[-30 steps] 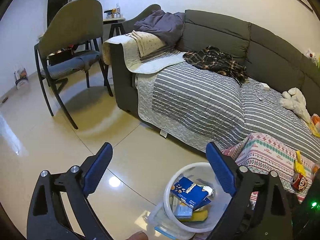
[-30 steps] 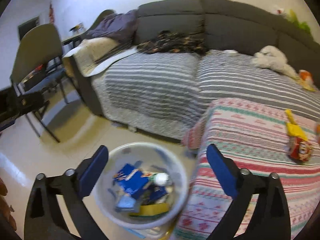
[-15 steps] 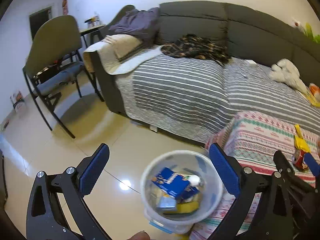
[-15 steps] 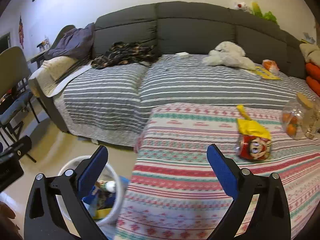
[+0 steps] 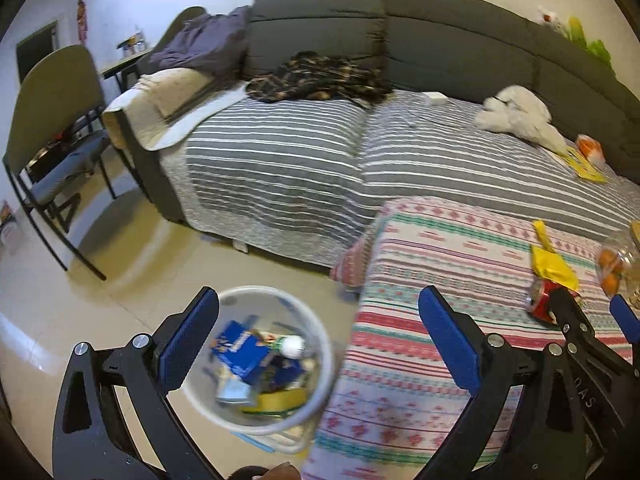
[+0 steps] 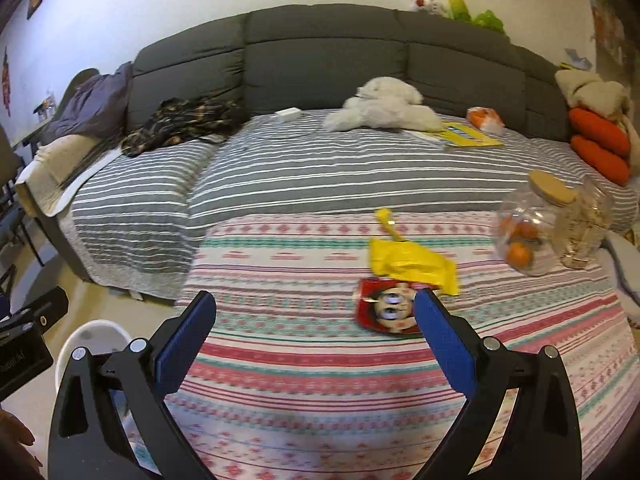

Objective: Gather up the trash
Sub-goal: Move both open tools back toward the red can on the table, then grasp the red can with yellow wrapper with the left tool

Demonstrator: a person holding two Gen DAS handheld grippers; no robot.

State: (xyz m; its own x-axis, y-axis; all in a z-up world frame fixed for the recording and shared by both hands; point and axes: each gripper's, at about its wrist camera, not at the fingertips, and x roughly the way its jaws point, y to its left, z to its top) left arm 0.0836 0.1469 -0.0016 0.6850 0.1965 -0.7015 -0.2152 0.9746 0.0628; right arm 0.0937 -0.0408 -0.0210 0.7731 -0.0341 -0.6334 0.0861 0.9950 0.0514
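Left gripper [image 5: 318,344]: jaws spread wide, nothing held, hovering above the floor with the white trash bin [image 5: 320,338] showing between its blue pads [image 5: 188,344]. The bin stands on the tiled floor [image 5: 60,312] just beside the edge of the patterned blanket [image 5: 432,248] and contains a blue carton [image 5: 240,350], a small white-capped bottle [image 5: 292,345] and a yellow item [image 5: 280,400]; further contents are blurred. Right gripper [image 6: 316,338]: jaws likewise wide apart and empty, positioned over the blanket. Remaining trash on the blanket: a red snack packet with a cartoon face [image 6: 386,308], lying flat just ahead of the right finger's pad [image 6: 444,338], and a yellow wrapper [image 6: 412,266] touching the packet's far edge. To the right of these, a clear jar with a cork lid [image 6: 532,228] holding oranges lies tilted. Behind, on the striped grey cover [image 6: 320,168], lie a white plush toy [image 6: 384,110], a dark plaid garment [image 6: 180,124] and a yellow booklet [image 6: 468,136].
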